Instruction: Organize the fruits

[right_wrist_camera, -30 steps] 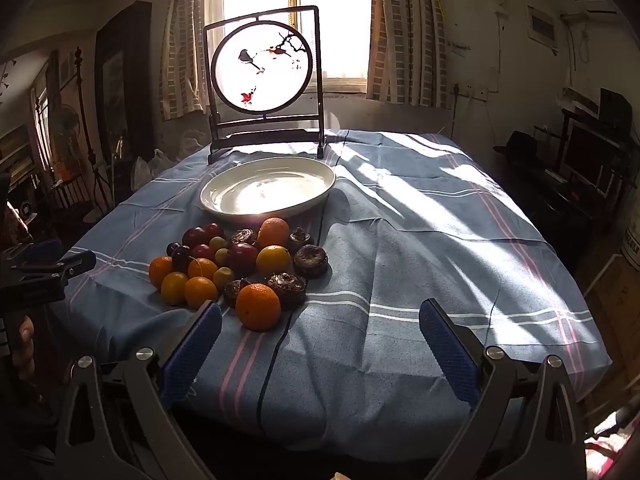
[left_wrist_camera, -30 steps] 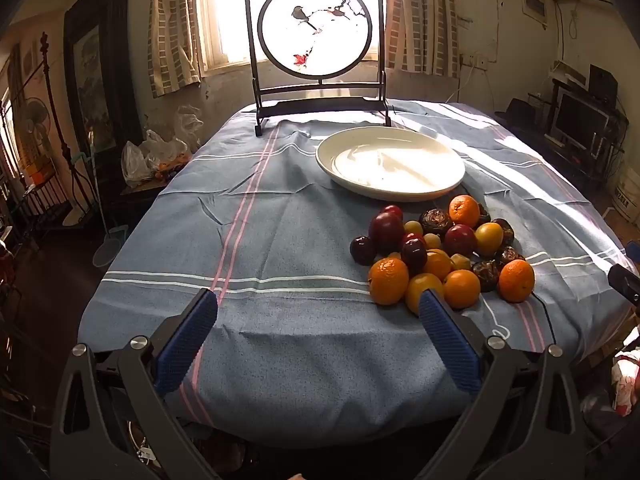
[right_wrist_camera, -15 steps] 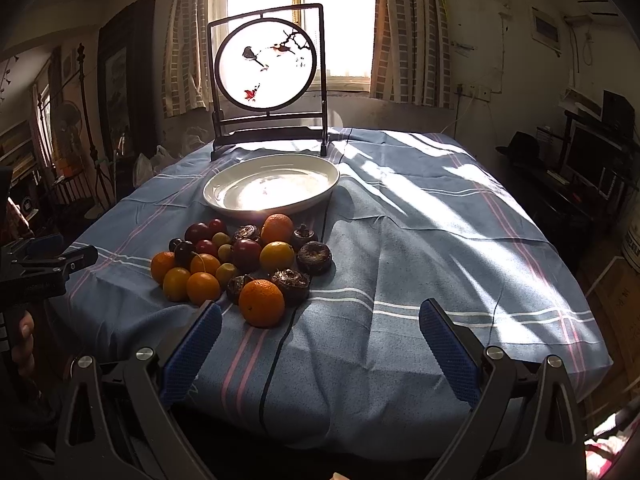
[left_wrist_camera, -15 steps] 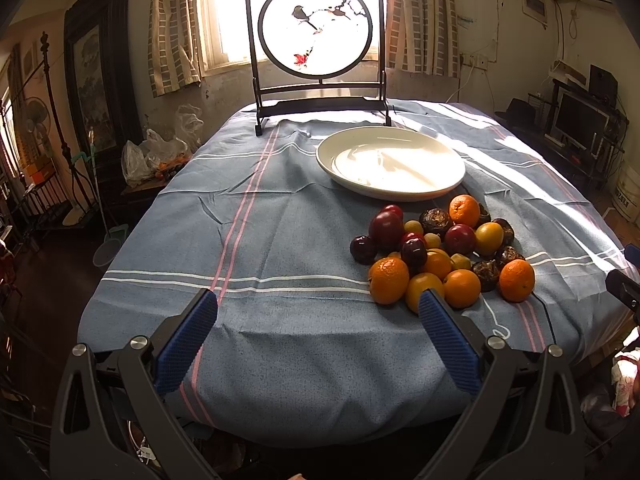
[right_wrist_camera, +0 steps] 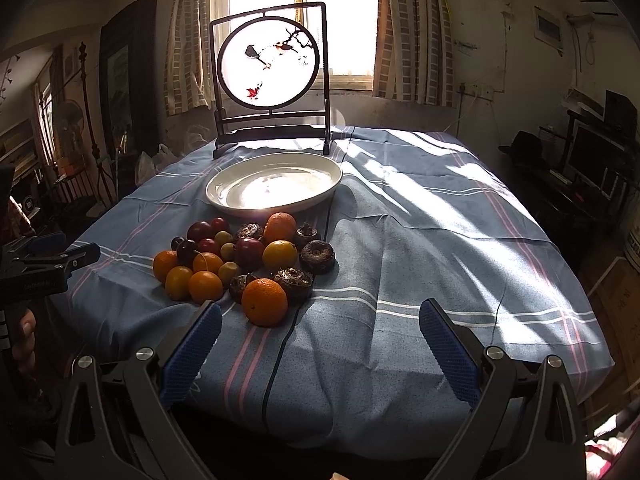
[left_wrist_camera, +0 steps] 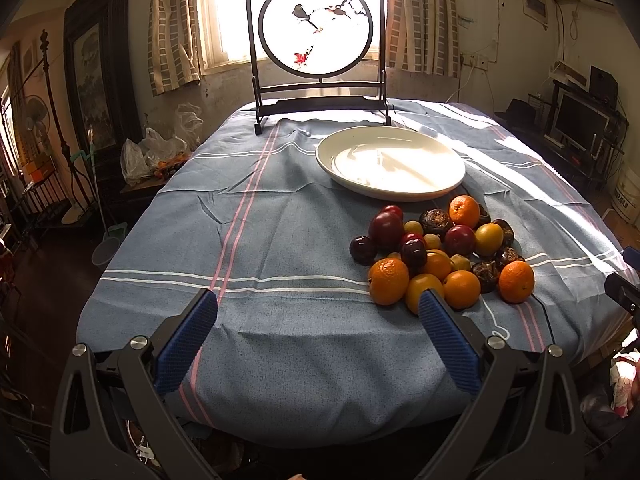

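A pile of fruit (left_wrist_camera: 440, 254) lies on the blue striped tablecloth: oranges, dark red plums, small yellow fruits and dark brown wrinkled ones. The same pile (right_wrist_camera: 244, 262) shows in the right wrist view. Behind it sits an empty white plate (left_wrist_camera: 390, 162), (right_wrist_camera: 274, 184). My left gripper (left_wrist_camera: 318, 310) hovers open above the table's near edge, left of the pile, holding nothing. My right gripper (right_wrist_camera: 320, 320) is open too, just in front and right of the nearest orange (right_wrist_camera: 265, 302). The left gripper (right_wrist_camera: 52, 264) also shows at the left edge, held by a hand (right_wrist_camera: 24, 344).
A dark framed round screen with a bird painting (left_wrist_camera: 318, 40) stands at the table's far edge before a bright window. Plastic bags (left_wrist_camera: 152, 152) sit on a side stand to the left. A TV and shelves (left_wrist_camera: 580, 120) are at the right. Tablecloth (right_wrist_camera: 440, 240) spreads right of the fruit.
The right gripper has moved forward towards the table, so the fruit and plate look a little closer. The left gripper has barely moved. Both stay open.
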Demonstrator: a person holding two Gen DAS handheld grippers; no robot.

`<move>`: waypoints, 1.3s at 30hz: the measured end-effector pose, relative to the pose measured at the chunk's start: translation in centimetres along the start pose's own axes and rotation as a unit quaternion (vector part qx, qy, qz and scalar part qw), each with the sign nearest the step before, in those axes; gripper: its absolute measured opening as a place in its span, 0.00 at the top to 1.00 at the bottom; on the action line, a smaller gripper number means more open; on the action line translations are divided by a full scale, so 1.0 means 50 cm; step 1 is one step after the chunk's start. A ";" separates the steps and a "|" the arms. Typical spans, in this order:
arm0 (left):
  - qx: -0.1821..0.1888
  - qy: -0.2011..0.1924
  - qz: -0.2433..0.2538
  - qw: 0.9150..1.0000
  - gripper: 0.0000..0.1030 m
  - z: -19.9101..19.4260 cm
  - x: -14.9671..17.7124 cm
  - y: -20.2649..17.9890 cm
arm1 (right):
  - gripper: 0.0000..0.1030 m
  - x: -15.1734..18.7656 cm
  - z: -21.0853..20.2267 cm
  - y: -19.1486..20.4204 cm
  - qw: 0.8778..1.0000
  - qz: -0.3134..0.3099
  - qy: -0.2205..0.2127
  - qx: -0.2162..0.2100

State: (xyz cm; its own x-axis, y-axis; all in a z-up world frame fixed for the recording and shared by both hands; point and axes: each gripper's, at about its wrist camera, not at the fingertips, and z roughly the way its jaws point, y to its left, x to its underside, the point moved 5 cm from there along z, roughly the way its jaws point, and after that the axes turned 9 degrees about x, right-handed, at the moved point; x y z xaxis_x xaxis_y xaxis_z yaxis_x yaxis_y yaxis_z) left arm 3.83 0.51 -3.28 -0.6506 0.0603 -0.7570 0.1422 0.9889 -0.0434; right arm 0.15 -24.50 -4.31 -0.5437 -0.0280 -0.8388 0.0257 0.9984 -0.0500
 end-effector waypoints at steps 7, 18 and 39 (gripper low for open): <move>0.000 0.000 0.000 1.000 0.04 0.000 0.000 0.000 | 0.04 -0.003 -0.009 0.014 1.000 0.002 -0.012 -0.019; -0.001 0.002 -0.001 1.000 0.04 0.006 0.004 0.002 | 0.17 0.016 0.019 0.048 0.997 -0.030 0.029 -0.057; 0.007 0.068 -0.003 0.998 0.04 0.106 0.045 0.028 | 0.57 0.048 0.212 0.137 0.990 -0.075 0.112 -0.047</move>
State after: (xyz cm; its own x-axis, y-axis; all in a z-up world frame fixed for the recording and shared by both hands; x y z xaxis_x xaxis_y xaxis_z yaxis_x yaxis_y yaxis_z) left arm 6.53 1.30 -8.49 -0.7467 0.0731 -0.6611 0.1476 0.9874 -0.0576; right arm 7.89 -18.23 -12.42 -0.7083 -0.1752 -0.6839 -0.1422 0.9843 -0.1048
